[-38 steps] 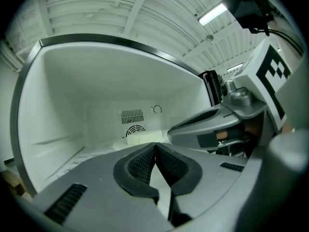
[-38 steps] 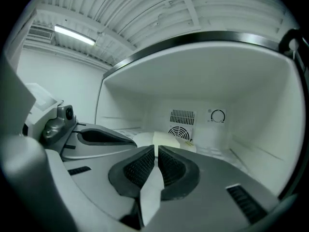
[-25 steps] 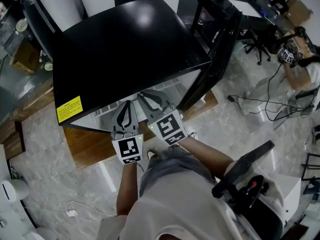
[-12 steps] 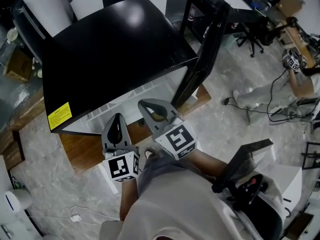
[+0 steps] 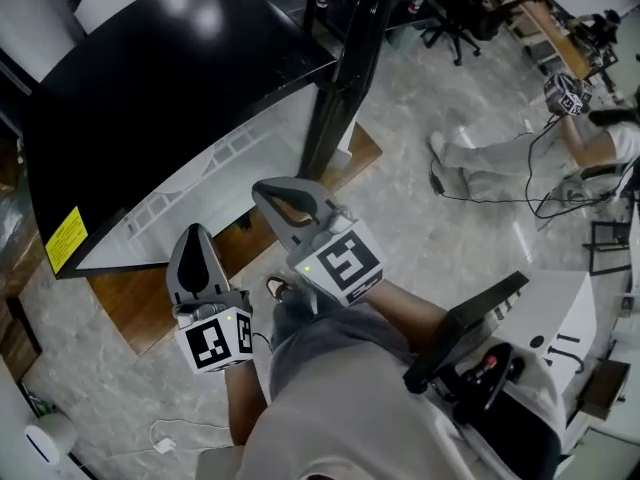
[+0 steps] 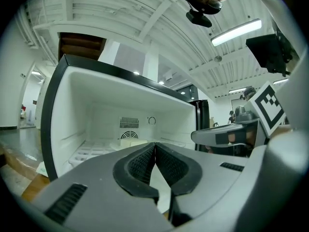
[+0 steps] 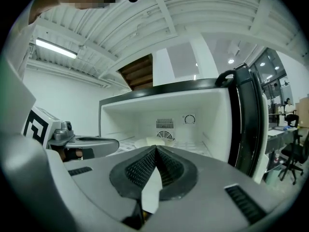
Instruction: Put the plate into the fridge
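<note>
Sitting on a wooden board [image 5: 140, 306], black fridge [image 5: 170, 78]; marbled floor [image 5: 450, 250].

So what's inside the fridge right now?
A pale plate lies on the white rack at the back of the fridge, below a vent and a round dial. The right gripper, shut, covers the plate's front edge and the rack before it.

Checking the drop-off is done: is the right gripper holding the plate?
No, the right gripper has its jaws shut on nothing; the plate lies inside the fridge.
</note>
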`<state>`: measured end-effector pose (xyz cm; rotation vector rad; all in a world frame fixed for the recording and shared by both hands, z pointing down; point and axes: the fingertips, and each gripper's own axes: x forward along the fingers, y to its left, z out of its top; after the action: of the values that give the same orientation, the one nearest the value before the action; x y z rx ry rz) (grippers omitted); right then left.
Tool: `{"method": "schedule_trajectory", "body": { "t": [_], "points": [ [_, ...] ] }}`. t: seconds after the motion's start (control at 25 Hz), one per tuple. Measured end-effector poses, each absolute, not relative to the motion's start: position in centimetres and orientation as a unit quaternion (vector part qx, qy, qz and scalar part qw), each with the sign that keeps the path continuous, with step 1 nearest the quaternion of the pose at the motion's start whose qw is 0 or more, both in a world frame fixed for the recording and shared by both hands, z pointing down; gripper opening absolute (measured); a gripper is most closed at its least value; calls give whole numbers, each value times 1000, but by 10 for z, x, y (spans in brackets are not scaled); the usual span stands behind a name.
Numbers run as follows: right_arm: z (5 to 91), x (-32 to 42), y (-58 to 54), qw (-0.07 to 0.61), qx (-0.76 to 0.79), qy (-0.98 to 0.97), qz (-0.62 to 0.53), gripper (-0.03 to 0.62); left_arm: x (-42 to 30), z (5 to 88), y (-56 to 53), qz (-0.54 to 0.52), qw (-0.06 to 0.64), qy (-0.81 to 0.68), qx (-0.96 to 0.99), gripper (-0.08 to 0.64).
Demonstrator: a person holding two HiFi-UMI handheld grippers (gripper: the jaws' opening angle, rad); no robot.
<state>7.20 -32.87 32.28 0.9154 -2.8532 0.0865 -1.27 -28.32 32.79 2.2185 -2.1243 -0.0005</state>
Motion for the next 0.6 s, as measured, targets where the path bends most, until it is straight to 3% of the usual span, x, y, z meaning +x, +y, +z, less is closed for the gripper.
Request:
{"method": "schedule_trajectory", "body": {
  "t": [0.6],
  "points": [
    [316, 157, -253, 75, 295, -951, 50, 17, 70, 324, -210, 7, 34, -723, 690, 20]
  ]
}}
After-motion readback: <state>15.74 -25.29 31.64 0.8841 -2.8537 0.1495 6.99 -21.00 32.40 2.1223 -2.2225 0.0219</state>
